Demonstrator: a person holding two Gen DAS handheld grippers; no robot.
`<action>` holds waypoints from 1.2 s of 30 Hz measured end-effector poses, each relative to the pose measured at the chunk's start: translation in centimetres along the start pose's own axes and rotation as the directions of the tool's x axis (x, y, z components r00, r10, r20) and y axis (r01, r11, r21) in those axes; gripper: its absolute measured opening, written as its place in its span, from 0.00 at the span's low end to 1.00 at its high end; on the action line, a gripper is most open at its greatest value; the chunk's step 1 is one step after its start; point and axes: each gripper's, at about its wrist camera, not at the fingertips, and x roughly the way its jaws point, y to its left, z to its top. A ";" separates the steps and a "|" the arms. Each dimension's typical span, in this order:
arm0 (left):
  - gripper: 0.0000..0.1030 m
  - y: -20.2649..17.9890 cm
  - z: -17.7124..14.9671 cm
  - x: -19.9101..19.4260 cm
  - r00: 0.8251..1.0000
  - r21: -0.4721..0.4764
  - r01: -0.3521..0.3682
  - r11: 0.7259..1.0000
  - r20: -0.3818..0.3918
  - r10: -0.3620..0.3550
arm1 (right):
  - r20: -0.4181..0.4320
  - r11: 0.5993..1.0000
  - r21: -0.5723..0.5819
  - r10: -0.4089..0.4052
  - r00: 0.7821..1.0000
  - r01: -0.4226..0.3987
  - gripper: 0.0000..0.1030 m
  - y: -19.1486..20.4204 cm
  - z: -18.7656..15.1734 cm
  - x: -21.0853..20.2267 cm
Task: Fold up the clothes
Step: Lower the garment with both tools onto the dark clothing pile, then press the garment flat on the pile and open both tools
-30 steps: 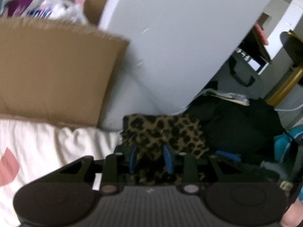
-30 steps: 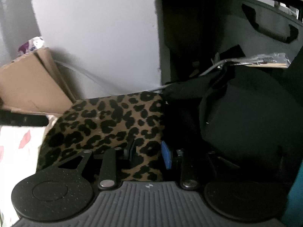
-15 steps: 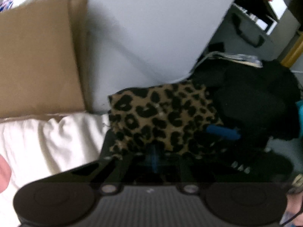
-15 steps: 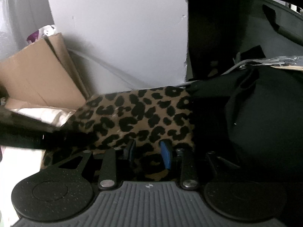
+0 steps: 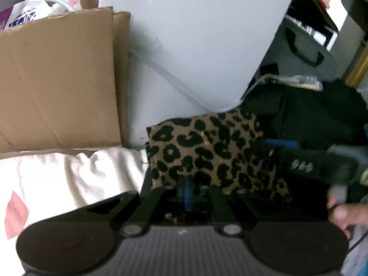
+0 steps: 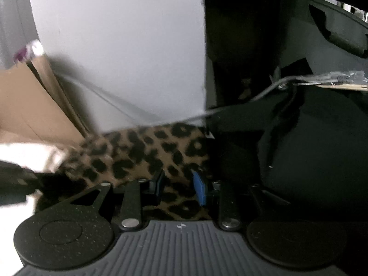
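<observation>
A leopard-print cloth (image 5: 207,151) lies at the far edge of a white bedsheet (image 5: 57,174). My left gripper (image 5: 186,191) is shut, its blue pads pinching the cloth's near edge. Over the cloth's right side hangs my right gripper (image 5: 299,156), held by a hand (image 5: 342,211). In the right wrist view the cloth (image 6: 147,151) runs under and between the fingers of the right gripper (image 6: 178,185). Those fingers stand apart, and no pad visibly presses the fabric. The dark shape at that view's left edge is my left gripper (image 6: 13,184).
A cardboard box (image 5: 59,80) stands behind the sheet on the left, against a pale wall (image 5: 195,34). A heap of black fabric (image 6: 310,149) borders the cloth on the right. Behind it is a grey bin with a handle (image 5: 306,50).
The left jaws have gone from apart to shut on the cloth's near edge, and the left hand has sunk toward it. The right fingers keep about the same gap over the cloth.
</observation>
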 end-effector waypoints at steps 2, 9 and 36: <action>0.03 0.3 -0.3 -0.2 1.000 -0.002 0.011 1.000 0.001 -0.011 | -0.016 0.998 0.026 0.052 0.999 -0.051 0.34 0.2 0.0 -0.5; 0.24 -1.0 -2.1 -2.5 0.997 0.094 0.063 0.994 0.033 -0.066 | -0.039 0.993 0.000 0.114 0.993 -0.114 0.34 2.5 -3.9 -3.2; 0.59 -0.1 -7.0 -5.4 0.994 -0.020 0.110 0.994 0.006 -0.110 | -0.026 0.999 0.031 -0.019 0.999 0.020 0.34 0.8 -11.9 -9.5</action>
